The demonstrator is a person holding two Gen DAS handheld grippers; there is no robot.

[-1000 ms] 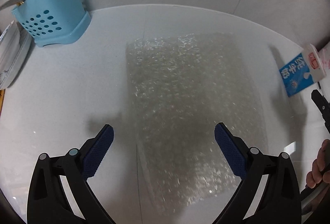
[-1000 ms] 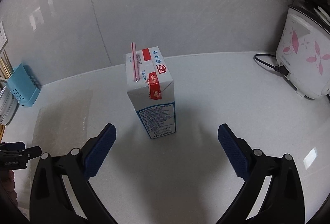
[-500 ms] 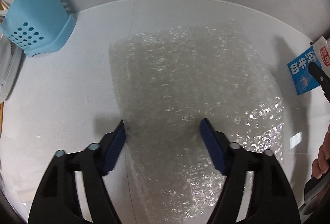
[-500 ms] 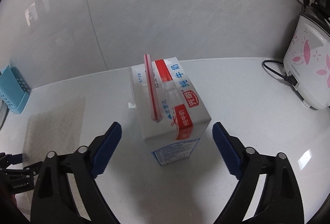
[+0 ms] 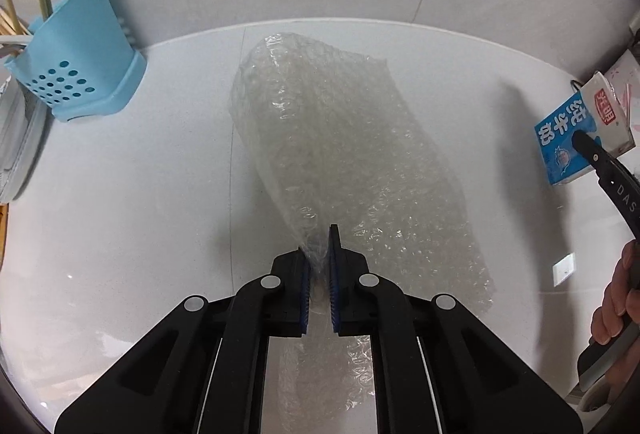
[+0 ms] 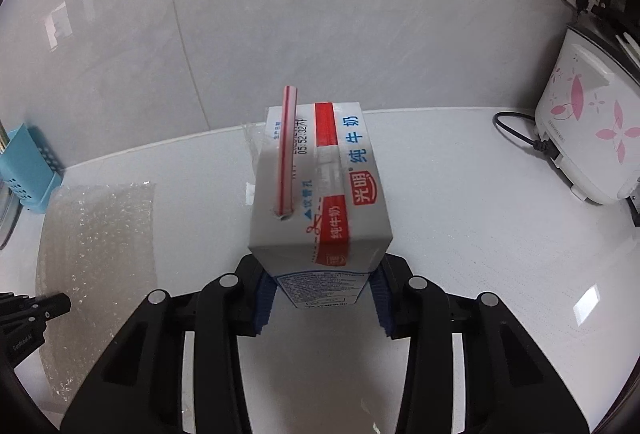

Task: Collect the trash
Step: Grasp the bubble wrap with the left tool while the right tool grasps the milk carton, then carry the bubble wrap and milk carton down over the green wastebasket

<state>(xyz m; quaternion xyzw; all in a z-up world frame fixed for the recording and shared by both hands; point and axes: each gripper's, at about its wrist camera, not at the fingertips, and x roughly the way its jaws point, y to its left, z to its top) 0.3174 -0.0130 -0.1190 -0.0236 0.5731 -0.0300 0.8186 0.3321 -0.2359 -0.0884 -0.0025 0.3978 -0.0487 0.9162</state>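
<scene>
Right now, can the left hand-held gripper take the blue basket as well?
Probably not. The left hand-held gripper is shut on the bubble wrap; the blue basket stands apart, far left.

- The bubble wrap [image 5: 352, 170] has its near end hidden behind the left gripper's fingers [image 5: 335, 286].
- The milk carton [image 6: 320, 194] has its base hidden between the right gripper's fingers [image 6: 382, 298].
- The rice cooker [image 6: 588, 130] is cut off by the picture's right edge.
- The blue holder [image 6: 24, 170] is cut off at the left edge.
</scene>
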